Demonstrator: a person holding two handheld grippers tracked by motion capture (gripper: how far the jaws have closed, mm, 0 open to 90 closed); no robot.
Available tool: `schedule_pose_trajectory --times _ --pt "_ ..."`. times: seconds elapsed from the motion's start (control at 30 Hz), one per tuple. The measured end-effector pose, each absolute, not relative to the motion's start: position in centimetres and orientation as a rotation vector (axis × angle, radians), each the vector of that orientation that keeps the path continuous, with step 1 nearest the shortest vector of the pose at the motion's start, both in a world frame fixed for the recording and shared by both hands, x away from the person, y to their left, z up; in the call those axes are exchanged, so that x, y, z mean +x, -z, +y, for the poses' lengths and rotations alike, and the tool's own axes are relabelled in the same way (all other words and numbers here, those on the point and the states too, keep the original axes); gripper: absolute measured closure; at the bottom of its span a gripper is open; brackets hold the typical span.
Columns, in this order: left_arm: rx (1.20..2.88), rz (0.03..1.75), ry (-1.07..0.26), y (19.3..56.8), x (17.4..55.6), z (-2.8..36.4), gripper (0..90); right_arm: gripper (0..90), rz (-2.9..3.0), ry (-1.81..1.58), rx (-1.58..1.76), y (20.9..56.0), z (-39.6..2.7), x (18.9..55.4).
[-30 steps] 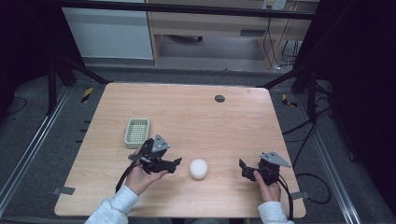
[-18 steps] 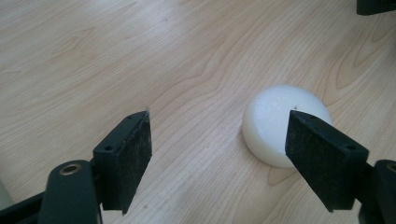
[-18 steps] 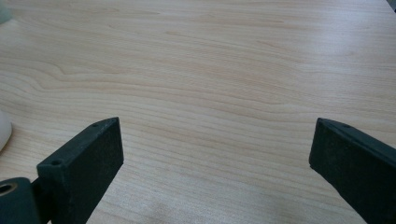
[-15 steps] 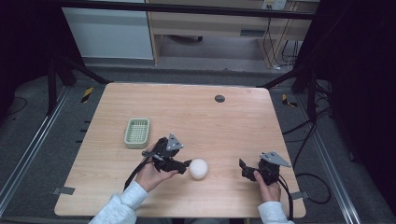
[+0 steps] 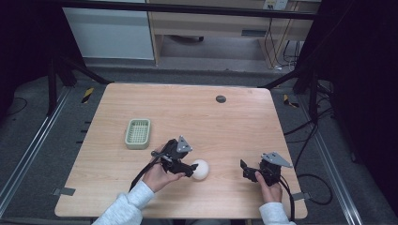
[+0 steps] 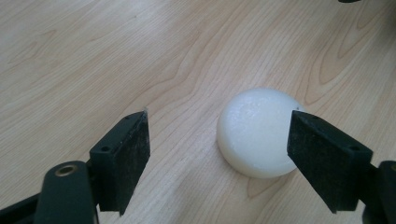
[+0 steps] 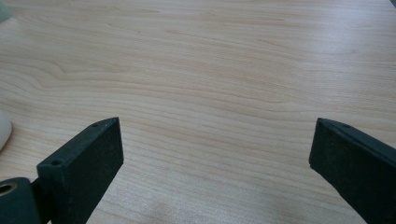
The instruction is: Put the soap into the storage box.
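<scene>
On pale wooden table (image 5: 141,108), green basket (image 5: 138,133)

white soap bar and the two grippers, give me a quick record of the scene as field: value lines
item: round white soap bar lying on the wooden table
left gripper: jaws open and just been widening, soap between them, close to one pad, clear gap to the other
right gripper: open, nothing between the jaws, resting low at the table's near right
green basket: left of centre, apart from the soap
dark round disc: far side of the table
</scene>
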State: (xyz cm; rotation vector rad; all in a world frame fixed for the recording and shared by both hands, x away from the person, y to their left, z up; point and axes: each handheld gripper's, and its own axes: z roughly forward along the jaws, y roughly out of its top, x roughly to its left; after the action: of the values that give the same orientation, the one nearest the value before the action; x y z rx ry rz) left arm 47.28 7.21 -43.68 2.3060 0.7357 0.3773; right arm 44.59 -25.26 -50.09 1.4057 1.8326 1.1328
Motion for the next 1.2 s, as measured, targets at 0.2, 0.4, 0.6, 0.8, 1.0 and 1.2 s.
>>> schedule_pose_trajectory --times 0.2,0.4,0.6,0.8,1.0,1.2 --pt "2.336 0.719 -0.365 43.9 47.2 6.4 18.4 3.3 1.837 -1.135 1.409 50.1 -25.2 44.6" --pt "2.378 0.689 -0.372 44.3 47.0 5.4 17.6 3.3 1.840 -1.130 1.407 50.1 -25.2 44.6" --pt "2.407 0.674 -0.359 44.7 47.0 5.1 17.0 3.3 1.842 -1.128 1.407 50.1 -25.2 44.6" --pt "2.431 0.657 -0.353 45.0 47.1 4.6 16.1 3.3 1.843 -1.128 1.407 50.1 -25.2 44.6" --pt "2.457 0.644 -0.346 45.5 47.1 4.0 15.3 3.3 1.846 -1.129 1.408 50.2 -25.1 44.6" --pt "2.479 0.643 -0.341 46.0 47.3 3.6 15.0 3.3 1.849 -1.126 1.410 50.2 -25.1 44.7"
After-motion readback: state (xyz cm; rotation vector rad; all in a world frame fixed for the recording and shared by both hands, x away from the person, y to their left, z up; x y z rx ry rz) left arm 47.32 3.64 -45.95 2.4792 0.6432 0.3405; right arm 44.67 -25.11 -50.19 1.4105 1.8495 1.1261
